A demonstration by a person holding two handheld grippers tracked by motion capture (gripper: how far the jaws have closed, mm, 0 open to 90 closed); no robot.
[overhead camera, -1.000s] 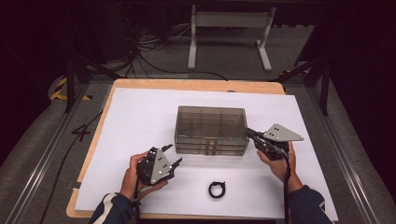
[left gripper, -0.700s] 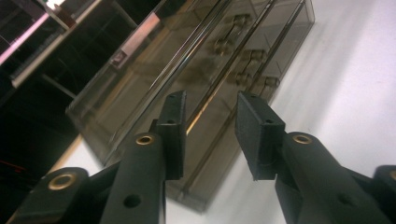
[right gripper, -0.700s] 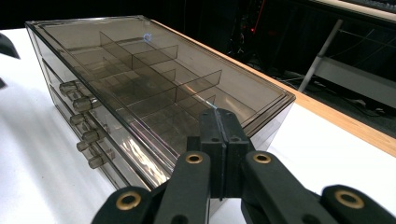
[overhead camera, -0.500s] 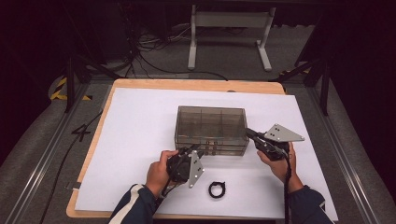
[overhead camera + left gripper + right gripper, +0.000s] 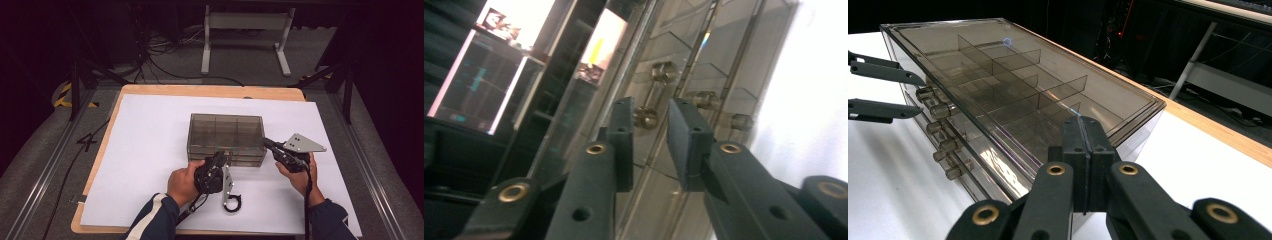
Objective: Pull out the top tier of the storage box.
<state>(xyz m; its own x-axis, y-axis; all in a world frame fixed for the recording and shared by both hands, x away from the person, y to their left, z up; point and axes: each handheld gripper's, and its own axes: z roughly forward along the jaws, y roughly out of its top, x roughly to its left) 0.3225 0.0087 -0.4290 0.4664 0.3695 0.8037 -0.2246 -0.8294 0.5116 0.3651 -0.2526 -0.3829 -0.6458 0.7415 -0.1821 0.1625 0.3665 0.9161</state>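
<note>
Though unlabelled, smoky drawer box (image 5: 226, 132) between grippers

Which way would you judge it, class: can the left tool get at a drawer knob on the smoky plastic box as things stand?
Probably yes. The left tool is open and lined up with a drawer knob on the box, with nothing between them.

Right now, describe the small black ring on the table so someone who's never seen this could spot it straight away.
Start at the white sheet covering the table, then find the smoky clear drawer box at its middle. Come toward the person's edge, just past the left tongs: the black ring lies there. It is the one small dark loop lying loose on the sheet.
</note>
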